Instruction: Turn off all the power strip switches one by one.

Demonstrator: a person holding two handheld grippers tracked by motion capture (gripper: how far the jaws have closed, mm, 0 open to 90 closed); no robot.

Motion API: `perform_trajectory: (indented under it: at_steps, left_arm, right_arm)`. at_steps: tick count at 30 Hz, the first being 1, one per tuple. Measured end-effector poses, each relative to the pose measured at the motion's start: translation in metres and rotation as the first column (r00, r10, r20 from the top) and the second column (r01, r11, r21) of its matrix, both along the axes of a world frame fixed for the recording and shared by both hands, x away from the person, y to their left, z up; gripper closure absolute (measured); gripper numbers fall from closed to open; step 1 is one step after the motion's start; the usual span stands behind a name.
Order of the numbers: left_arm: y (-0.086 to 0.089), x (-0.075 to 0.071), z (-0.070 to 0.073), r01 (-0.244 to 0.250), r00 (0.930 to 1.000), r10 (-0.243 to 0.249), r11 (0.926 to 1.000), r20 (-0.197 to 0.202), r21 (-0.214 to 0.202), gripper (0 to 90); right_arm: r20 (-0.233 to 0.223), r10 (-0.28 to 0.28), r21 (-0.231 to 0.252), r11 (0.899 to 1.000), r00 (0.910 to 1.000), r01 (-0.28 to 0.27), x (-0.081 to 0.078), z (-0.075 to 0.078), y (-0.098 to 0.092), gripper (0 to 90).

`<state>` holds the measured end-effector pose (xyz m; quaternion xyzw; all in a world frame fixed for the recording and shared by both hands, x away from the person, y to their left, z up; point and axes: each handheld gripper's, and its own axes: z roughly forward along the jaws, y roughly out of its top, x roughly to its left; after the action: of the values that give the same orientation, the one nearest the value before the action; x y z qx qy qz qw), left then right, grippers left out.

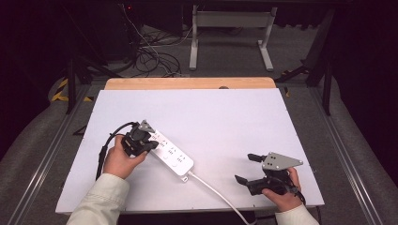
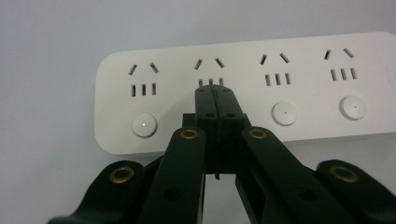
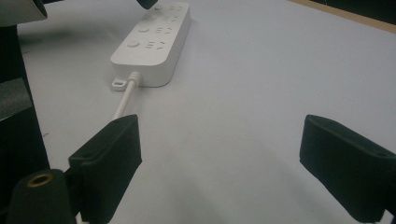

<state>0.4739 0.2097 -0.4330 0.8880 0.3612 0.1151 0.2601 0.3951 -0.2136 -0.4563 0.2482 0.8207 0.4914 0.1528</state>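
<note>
Black fingers of the left gripper [image 2: 215, 100] are clenched together with nothing between, tips pressed on the white power strip [image 1: 171, 155], which lies left of centre on the white bench [image 1: 220, 117]. Well apart, the right gripper [image 1: 245, 168] hovers with fingers released, holding nothing.

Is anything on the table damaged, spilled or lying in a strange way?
Nothing stands out. The white power strip lies flat on the table, at a slant to its edges, with its cable running off the near edge. The shut left tool is over the strip's second button; the right tool is open and empty.
</note>
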Motion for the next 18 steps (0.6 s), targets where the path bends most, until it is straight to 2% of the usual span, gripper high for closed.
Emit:
perform_trajectory:
  at_steps: [4,9,12,18]
  left_arm:
    - [0.0004,0.0019,-0.0031,0.003,0.9997,-0.003,1.0,-0.025,-0.002,90.0]
    - [-0.0016,0.003,-0.0046,0.01,0.9997,-0.01,0.9999,-0.02,0.008,90.0]
    - [-0.0019,0.0028,-0.0054,0.008,0.9997,-0.008,1.0,-0.025,-0.005,90.0]
    - [-0.0052,0.002,-0.0085,0.001,1.0,0.0,1.0,-0.008,0.008,90.0]
  right_arm:
    - [-0.004,0.006,-0.001,1.0,1.0,-0.006,0.0002,-0.0006,0.0004,13.2]
    - [-0.004,0.006,0.0,1.0,1.0,-0.006,0.0003,-0.0006,0.0004,13.2]
    - [-0.006,0.007,0.001,1.0,1.0,-0.007,0.0004,-0.0007,0.0004,13.3]
    - [-0.007,0.011,0.0,1.0,0.9999,-0.011,0.0005,-0.0009,0.0007,14.2]
